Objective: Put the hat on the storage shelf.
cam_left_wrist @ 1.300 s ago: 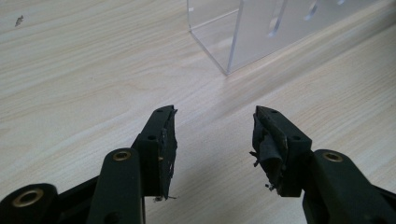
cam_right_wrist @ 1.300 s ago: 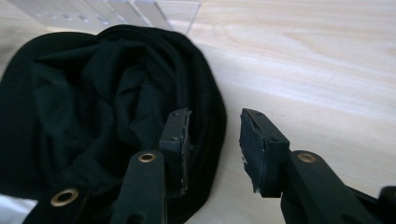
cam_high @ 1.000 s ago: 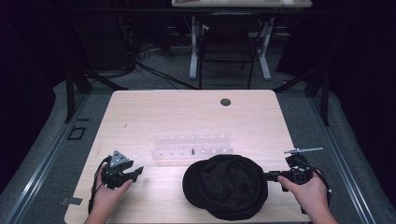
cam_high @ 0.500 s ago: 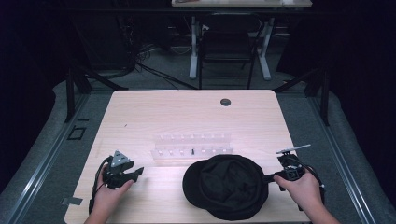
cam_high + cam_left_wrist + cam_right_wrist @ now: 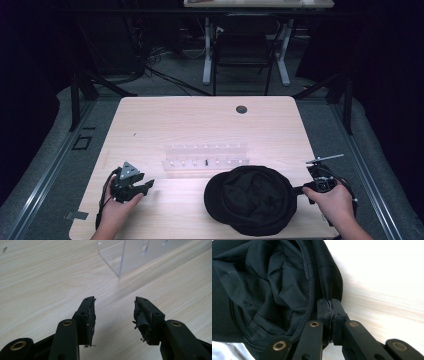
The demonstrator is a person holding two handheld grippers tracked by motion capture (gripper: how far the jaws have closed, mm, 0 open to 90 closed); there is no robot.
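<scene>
A black cloth cap (image 5: 250,200) lies crumpled on the wooden table (image 5: 200,120) near the front right. My right gripper (image 5: 296,190) reaches its right edge from the side. In the right gripper view the jaws have just been closing and now press the cap's (image 5: 274,290) rim between them, so the right gripper (image 5: 330,305) is shut on it. My left gripper (image 5: 147,186) rests at the front left, held in a hand. In the left gripper view, the left gripper (image 5: 113,312) stands open over bare wood with nothing between its jaws.
A clear plastic rack (image 5: 205,156) stands mid-table behind the cap, and its corner (image 5: 135,255) shows ahead of the left jaws. A small round hole (image 5: 241,109) sits near the far edge. Desk legs and a chair (image 5: 240,45) stand beyond the table.
The right gripper's jaws have closed onto the cap's right rim, and the cap has shifted slightly to the right. The left hand and its gripper have stayed put.
</scene>
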